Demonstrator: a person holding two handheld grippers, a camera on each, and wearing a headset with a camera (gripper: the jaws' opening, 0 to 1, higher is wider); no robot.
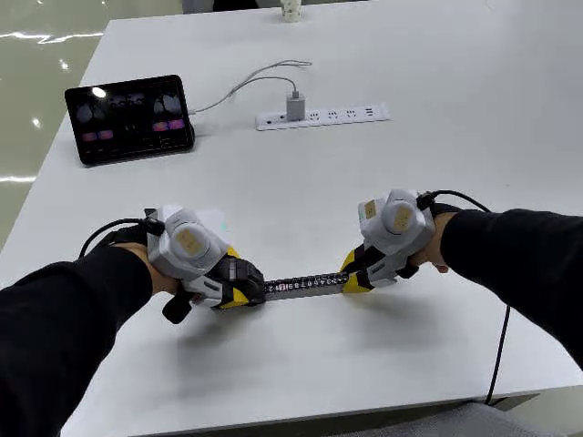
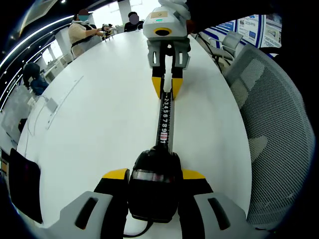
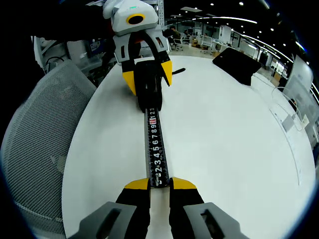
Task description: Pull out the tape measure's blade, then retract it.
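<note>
The black tape measure case [image 1: 239, 280] lies low over the white table [image 1: 383, 173], clamped between the yellow-tipped fingers of my left gripper [image 1: 235, 284]. In the left gripper view the case [image 2: 155, 185] sits between the jaws and its blade [image 2: 164, 122] runs away to the other gripper [image 2: 167, 89]. A short length of blade [image 1: 305, 284], about a dozen centimetres by its numbers, spans to my right gripper [image 1: 356, 278], which is shut on the blade's end [image 3: 158, 182]. The right gripper view looks along the blade [image 3: 154, 147] back to the case [image 3: 148, 84].
A black tablet [image 1: 129, 117] stands at the back left, and a white power strip [image 1: 322, 116] with a plugged charger and cable lies in the middle rear. A grey mesh chair [image 2: 276, 129] stands beside the table's near edge. People sit at the far end [image 2: 84, 30].
</note>
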